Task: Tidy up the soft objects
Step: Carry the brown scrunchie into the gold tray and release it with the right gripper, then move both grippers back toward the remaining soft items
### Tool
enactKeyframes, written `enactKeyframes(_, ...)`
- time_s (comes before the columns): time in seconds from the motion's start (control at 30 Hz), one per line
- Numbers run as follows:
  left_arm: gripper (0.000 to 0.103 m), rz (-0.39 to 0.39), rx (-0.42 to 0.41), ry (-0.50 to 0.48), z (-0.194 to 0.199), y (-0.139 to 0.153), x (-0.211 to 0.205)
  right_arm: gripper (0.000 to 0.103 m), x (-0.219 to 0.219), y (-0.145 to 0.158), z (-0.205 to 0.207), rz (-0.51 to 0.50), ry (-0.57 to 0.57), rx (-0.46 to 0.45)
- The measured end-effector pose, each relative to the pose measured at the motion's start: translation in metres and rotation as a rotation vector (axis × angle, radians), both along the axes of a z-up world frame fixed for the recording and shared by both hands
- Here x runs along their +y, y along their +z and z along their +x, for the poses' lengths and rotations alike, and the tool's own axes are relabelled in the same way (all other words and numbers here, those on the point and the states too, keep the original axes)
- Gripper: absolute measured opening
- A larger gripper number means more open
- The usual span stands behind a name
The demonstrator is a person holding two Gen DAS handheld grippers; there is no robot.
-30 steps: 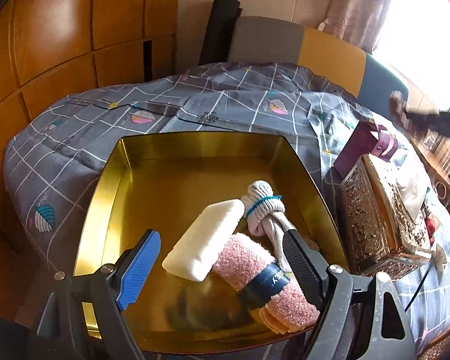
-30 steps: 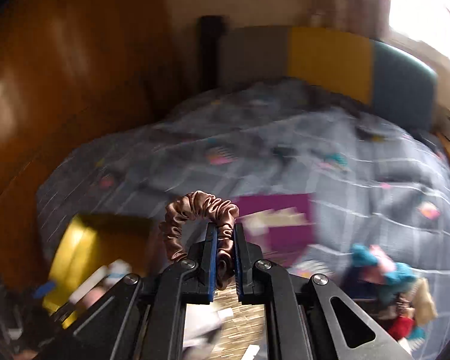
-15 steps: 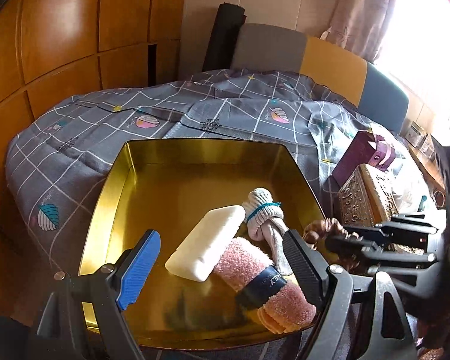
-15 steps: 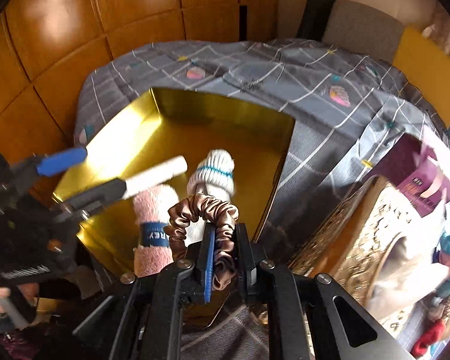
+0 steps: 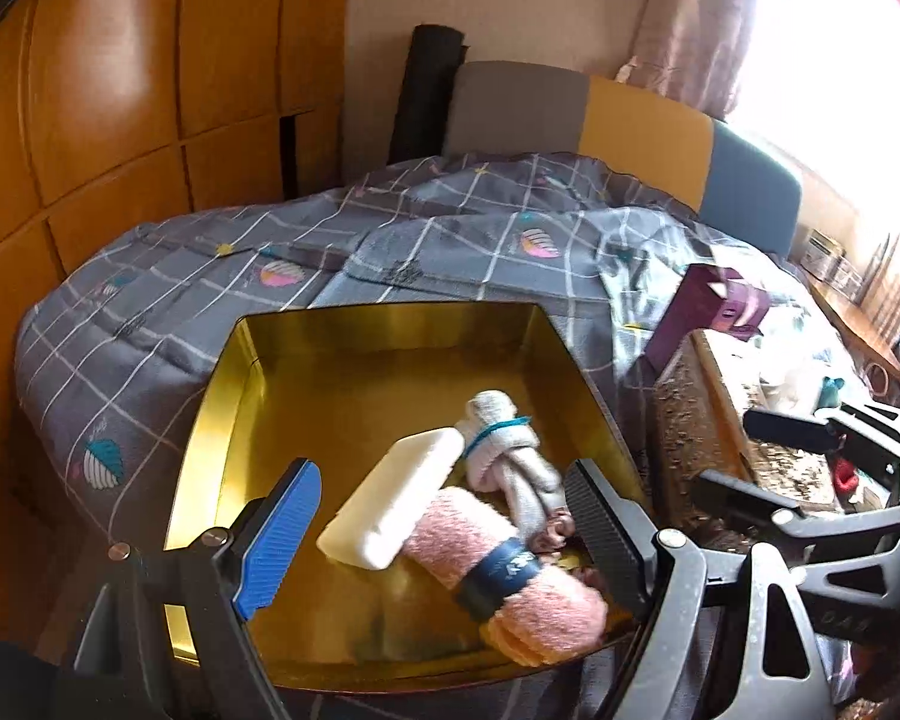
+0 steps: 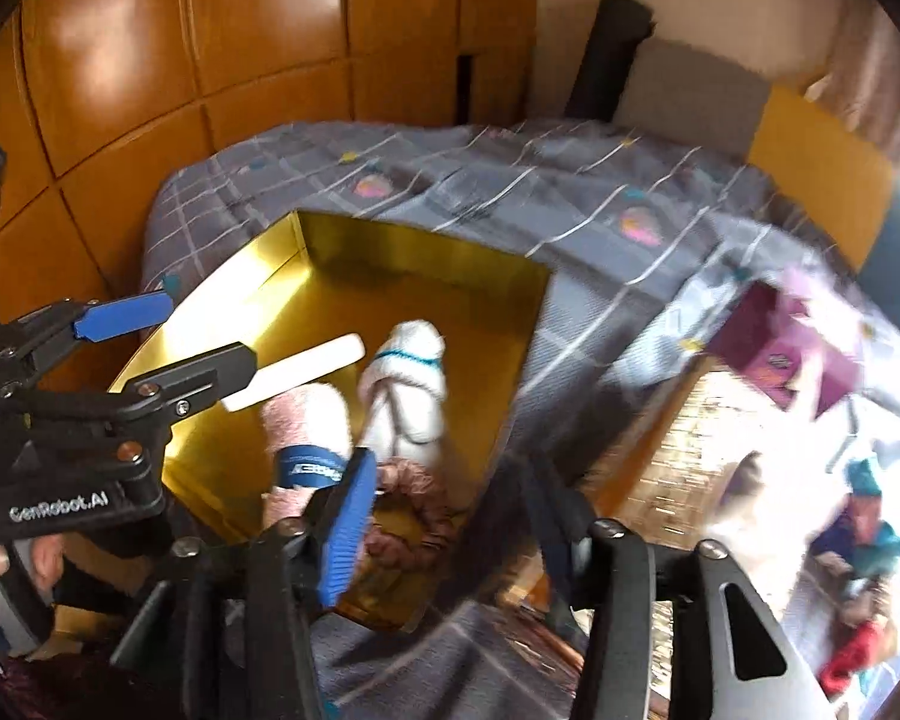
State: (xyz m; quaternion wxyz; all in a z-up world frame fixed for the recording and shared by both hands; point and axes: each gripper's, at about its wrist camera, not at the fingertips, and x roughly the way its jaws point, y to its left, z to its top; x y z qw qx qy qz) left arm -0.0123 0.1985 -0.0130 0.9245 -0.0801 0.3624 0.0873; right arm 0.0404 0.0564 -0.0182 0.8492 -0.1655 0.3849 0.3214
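A gold tray (image 5: pixel 354 348) (image 6: pixel 390 264) lies on the bed. In it are a white sponge (image 5: pixel 390 495) (image 6: pixel 297 369), a knotted grey sock (image 5: pixel 504 450) (image 6: pixel 408 390), a rolled pink towel with a blue band (image 5: pixel 504 564) (image 6: pixel 306 426) and a brown satin scrunchie (image 5: pixel 555 531) (image 6: pixel 411 498) at the near right corner. My left gripper (image 5: pixel 450 534) (image 6: pixel 204 336) is open and empty over the tray's near edge. My right gripper (image 6: pixel 450 516) (image 5: pixel 744 450) is open just above the scrunchie, which lies loose in the tray.
An ornate gold box (image 5: pixel 708 420) (image 6: pixel 690 438) stands right of the tray, with a purple box (image 5: pixel 714 312) (image 6: pixel 786 342) behind it. Colourful soft items (image 6: pixel 864 546) lie at the far right. The grey checked duvet (image 5: pixel 210 276) covers the bed; a wooden wall stands left.
My right gripper has opened and let the scrunchie drop into the tray's near right corner. The left gripper has stayed open in place.
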Motion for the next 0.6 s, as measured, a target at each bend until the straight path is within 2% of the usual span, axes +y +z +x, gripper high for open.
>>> enactKeyframes(0.23,0.085,0.049,-0.023,-0.088,-0.001,0.015,-0.033,0.069,-0.058,0.022,-0.004,0.054,-0.115,-0.077)
enactKeyframes(0.6,0.085,0.1,-0.044,-0.218,-0.002,0.027,-0.085,0.071,-0.16,0.034,0.008,0.104,-0.363,-0.091)
